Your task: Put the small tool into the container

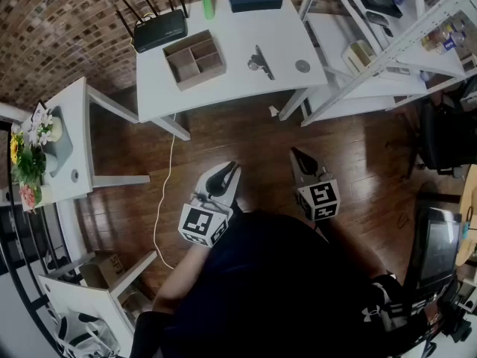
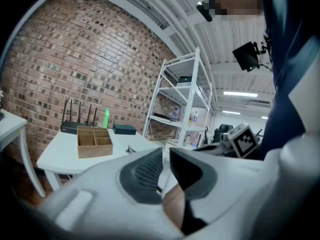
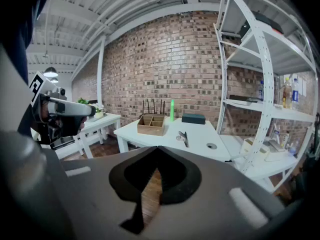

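Left gripper [image 1: 227, 174] and right gripper [image 1: 298, 157] are both closed and empty. On the desk [image 1: 231, 32], the small tool [image 1: 261, 62], slim and dark with a shiny metal part, lies beside the wooden container [image 1: 195, 58].

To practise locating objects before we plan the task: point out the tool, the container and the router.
tool [image 1: 261, 62]: head view, on its dark shaft.
container [image 1: 195, 58]: head view, on its middle divider.
router [image 1: 159, 32]: head view, on its black body.
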A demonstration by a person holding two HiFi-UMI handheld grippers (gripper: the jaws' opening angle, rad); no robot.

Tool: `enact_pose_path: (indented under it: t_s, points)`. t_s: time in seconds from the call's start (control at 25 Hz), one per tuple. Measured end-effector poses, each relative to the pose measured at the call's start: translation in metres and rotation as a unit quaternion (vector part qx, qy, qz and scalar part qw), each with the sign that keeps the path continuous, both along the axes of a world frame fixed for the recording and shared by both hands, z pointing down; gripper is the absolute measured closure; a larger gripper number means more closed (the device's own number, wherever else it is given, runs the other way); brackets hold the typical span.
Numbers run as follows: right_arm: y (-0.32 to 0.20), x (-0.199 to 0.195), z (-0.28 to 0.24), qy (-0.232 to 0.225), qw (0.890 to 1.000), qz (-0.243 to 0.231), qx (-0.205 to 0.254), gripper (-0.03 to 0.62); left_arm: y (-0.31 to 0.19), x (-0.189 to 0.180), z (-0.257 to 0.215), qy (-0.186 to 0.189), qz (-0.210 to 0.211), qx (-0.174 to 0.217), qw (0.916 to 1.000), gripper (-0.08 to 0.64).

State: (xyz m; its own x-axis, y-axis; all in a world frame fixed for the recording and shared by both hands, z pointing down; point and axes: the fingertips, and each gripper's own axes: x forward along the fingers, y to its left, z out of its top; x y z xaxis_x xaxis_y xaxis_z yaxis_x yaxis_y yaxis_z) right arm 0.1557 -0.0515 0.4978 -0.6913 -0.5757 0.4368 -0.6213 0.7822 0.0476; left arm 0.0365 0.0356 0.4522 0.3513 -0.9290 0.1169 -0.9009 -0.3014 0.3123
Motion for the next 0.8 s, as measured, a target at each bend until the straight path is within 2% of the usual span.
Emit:
enact_pose_path:
  t_s: [0.16,0.32,0.36,0.44,0.56,0.68,0.8]
  points:
    - [-0.040,-0.065,-0.010,0.015,0.999,0.024,0.034,0.583,-0.019,-0.078,-0.004,-0.008,0.006,0.005,0.9999,0.518]
    - [-0.090,-0.107,-0.011,0.045,0.996,0.035,0.074,0.580,-0.038,-0.132,0.004,-0.014,-0.003,-0.002,0.9999,0.511]
    - [-0.102,-0.116,-0.009,0.053,0.995,0.033,0.078,0.571,-0.040,-0.141,0.007,-0.014,-0.007,-0.006,0.9999,0.500]
    - [-0.124,-0.131,0.003,0.071,0.994,0.027,0.073,0.488,-0.042,-0.153,0.011,-0.013,-0.014,-0.015,0.9997,0.471]
    - [-0.164,-0.153,0.028,0.104,0.992,0.021,0.071,0.445,-0.052,-0.170,0.017,-0.012,-0.028,-0.033,0.9990,0.417]
    - [-0.204,-0.173,0.055,0.150,0.986,0.012,0.076,0.446,-0.061,-0.184,0.018,-0.018,-0.046,-0.047,0.9977,0.408]
    - [-0.238,-0.187,0.090,0.186,0.981,0.003,0.059,0.457,-0.070,-0.196,0.012,-0.032,-0.073,-0.053,0.9954,0.411]
